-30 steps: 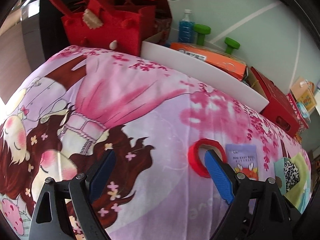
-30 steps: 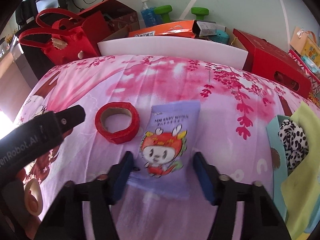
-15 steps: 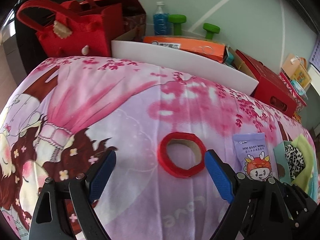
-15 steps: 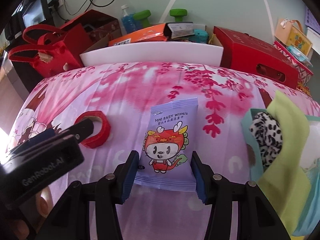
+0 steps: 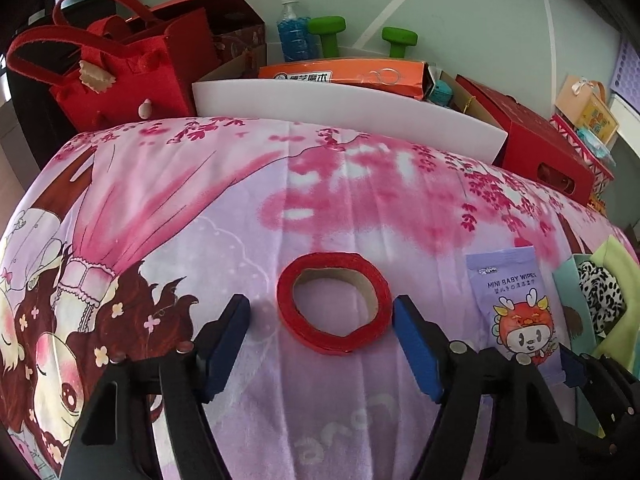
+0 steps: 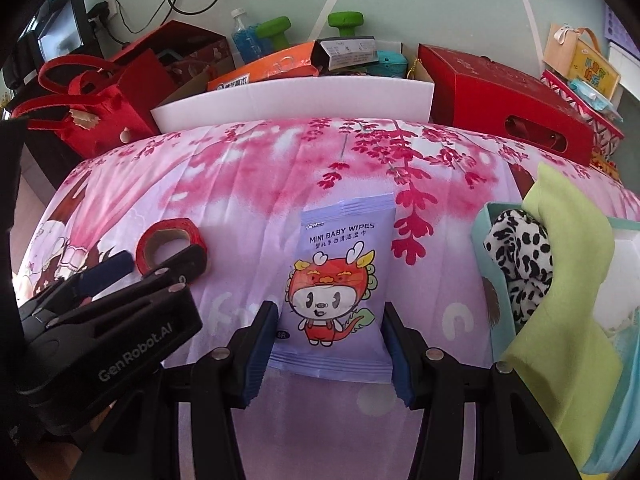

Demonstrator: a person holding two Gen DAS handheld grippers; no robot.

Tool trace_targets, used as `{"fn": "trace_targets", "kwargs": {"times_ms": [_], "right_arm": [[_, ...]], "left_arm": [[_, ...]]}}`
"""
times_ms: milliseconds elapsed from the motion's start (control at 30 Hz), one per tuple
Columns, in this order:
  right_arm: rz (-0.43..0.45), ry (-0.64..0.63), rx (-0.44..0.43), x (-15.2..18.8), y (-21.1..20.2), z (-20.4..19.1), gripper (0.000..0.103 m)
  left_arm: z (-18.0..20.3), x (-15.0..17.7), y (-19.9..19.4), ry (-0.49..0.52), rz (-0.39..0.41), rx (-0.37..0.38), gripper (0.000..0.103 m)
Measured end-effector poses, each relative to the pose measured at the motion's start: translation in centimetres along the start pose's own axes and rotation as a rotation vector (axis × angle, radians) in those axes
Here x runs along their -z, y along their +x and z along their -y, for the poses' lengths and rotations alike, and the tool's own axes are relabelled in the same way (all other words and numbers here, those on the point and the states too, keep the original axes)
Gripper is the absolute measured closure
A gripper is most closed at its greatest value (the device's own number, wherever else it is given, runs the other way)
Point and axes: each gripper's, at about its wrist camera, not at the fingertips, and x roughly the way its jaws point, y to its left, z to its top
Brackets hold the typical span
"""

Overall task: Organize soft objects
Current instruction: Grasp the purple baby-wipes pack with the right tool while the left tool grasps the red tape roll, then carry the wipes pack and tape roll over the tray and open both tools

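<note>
Left wrist view: red tape roll (image 5: pixel 334 303) lies between the closing left claw (image 5: pixel 320 340), pads not yet touching.

The right gripper (image 6: pixel 329 334) straddles the near end of the baby wipes pack (image 6: pixel 340 292) — pads at both edges. Left of it, the left gripper (image 6: pixel 160 262) reaches the red tape roll (image 6: pixel 170 240).

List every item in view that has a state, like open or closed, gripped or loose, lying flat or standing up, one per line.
Left gripper: jaws just closing in, straddling the tape roll, pads not yet touching.
Right gripper: closed on the wipes pack.
Red tape roll: lying flat on the bedspread, loose.
Baby wipes pack: flat, face up, sealed.
Teal box: open, stuffed with cloths.
Blue bottle: upright, capped.
Red felt bag: standing, handles up.
</note>
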Motion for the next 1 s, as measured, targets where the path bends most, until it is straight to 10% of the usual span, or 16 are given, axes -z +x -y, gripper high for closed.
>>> {"fn": "trace_targets", "kwargs": {"times_ms": [100, 1000], "right_arm": [[-0.001, -0.002, 0.001, 0.1, 0.1, 0.0, 0.049], [0.079, 0.038, -0.026, 0.5, -7.4, 2.0, 0.049]], "left_arm": [[0.2, 0.0, -0.1, 0.009, 0.002, 0.031, 0.043], [0.6, 1.2, -10.3, -0.047, 0.088, -0.021, 0.045]]}}
